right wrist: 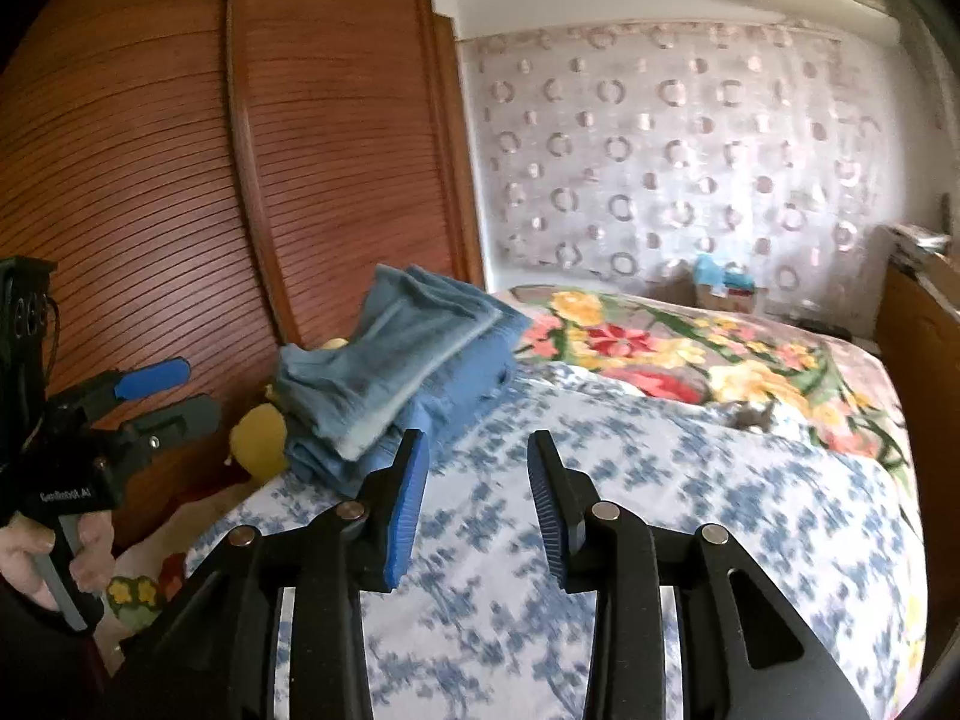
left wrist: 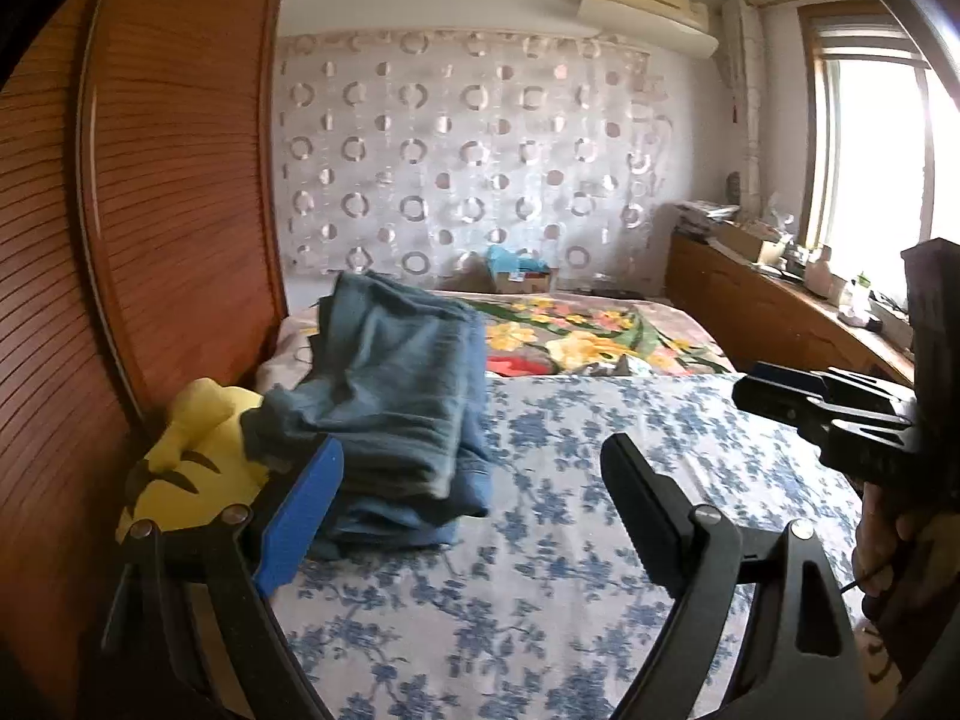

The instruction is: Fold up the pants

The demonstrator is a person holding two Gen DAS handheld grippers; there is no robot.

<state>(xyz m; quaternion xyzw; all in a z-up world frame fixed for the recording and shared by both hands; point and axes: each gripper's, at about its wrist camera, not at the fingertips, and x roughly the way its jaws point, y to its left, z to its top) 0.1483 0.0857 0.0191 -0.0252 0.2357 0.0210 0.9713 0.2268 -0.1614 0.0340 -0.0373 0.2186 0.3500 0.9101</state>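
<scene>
Pants [left wrist: 396,396]: folded blue stack, bed's [left wrist: 570,540] left edge. Left gripper [left wrist: 474,510] wide open, empty; right gripper [right wrist: 478,504] part-open, empty. Advice: withdraw without snagging stack

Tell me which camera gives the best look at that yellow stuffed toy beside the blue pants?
The left wrist view. There the yellow stuffed toy shows its face markings, wedged between the folded pants and the wooden wardrobe. In the right wrist view, only a small yellow patch peeks from under the pants.
</scene>
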